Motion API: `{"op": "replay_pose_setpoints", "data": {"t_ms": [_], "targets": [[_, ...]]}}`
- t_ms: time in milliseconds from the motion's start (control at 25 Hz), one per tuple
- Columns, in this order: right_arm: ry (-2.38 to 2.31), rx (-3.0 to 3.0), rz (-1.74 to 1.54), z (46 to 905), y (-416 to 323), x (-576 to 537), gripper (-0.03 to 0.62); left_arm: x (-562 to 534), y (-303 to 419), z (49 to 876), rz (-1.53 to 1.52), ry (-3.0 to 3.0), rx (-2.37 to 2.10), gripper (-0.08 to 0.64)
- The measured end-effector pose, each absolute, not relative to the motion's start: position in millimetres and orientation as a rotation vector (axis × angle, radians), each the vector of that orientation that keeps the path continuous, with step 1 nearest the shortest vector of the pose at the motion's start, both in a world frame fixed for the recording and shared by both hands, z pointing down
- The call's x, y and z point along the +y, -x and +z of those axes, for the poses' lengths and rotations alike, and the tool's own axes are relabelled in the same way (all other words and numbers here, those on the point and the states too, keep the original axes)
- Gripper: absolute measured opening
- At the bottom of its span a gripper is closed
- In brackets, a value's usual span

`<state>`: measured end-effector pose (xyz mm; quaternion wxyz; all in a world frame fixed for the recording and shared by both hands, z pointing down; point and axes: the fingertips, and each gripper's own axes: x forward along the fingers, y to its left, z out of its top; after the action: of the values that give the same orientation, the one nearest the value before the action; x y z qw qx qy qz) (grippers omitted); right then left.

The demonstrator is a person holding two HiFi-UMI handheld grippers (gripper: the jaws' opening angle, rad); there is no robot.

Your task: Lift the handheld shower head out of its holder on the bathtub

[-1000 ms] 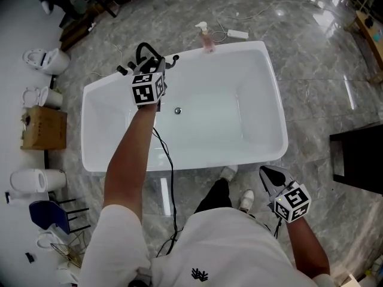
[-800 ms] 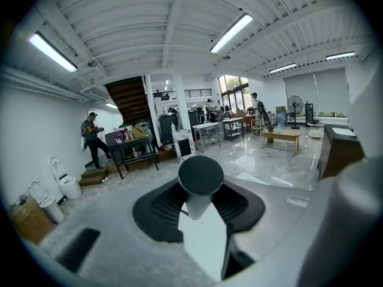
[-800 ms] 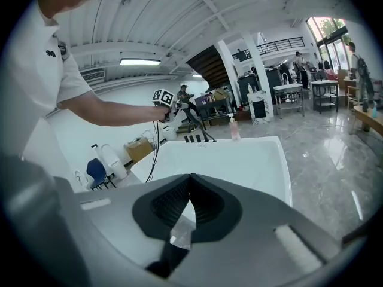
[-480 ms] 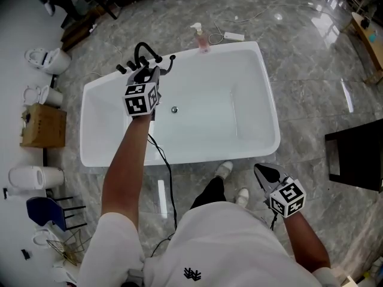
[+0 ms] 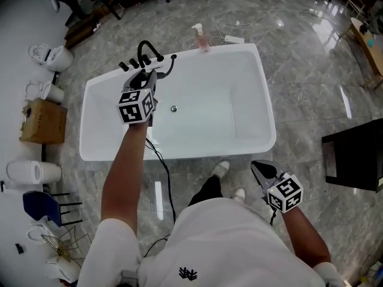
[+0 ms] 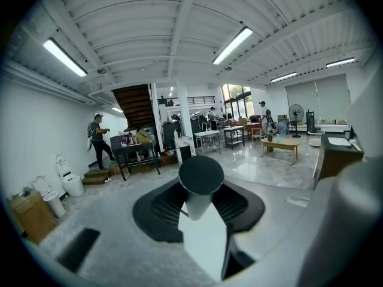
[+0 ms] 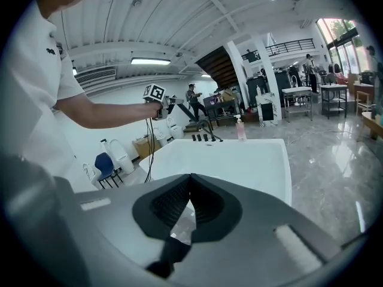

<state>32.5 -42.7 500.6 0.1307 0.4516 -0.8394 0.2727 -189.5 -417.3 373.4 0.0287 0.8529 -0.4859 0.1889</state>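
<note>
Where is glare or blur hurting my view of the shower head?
Left gripper view: shower head close and soft, room bowed by the wide lens. Head view: sharp, glare on the floor upper right; left gripper dark against the bathtub. Right gripper view: evenly lit, bathtub clear.

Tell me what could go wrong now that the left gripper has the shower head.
1. The left gripper clamps the shower head on a smooth, round part, so it could twist or slip and drop into the bathtub.
2. The black faucet stands just beyond the gripper, and a careless swing could strike it.
3. A wide sweep might knock the pink soap bottle off the tub rim.
</note>
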Motion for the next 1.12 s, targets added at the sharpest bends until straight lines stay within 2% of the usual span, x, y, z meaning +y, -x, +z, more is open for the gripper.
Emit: {"op": "replay_pose_setpoints", "data": {"t_ms": [1120], "targets": [[-1.179,-2.492,0.717,492.6,-21.0,43.3,0.014,-244.7,229.4,289.1,0.411,-2.690,-1.596,0.138]]}}
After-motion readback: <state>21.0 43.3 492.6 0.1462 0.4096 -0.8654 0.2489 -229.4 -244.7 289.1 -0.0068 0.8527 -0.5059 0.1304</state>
